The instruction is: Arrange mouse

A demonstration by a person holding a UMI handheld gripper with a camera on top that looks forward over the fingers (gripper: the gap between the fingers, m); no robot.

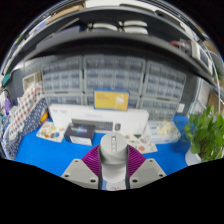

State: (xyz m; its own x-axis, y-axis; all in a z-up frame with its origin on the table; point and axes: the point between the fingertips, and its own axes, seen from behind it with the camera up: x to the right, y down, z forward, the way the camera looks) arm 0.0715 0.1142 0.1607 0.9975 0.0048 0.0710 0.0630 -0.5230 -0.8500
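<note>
A light grey computer mouse [113,152] stands on end between my two fingers, its scroll wheel facing the camera. My gripper [113,163] is shut on it: the purple pads [93,158] press on both of its sides. The mouse is held up above a blue mat [55,152] on the table.
A white keyboard or box [98,120] lies beyond the mouse on the blue mat. Small boxes [52,130] sit to the left. A green plant [208,133] stands at the right. Shelves of drawer cabinets [110,80] with a yellow label fill the background.
</note>
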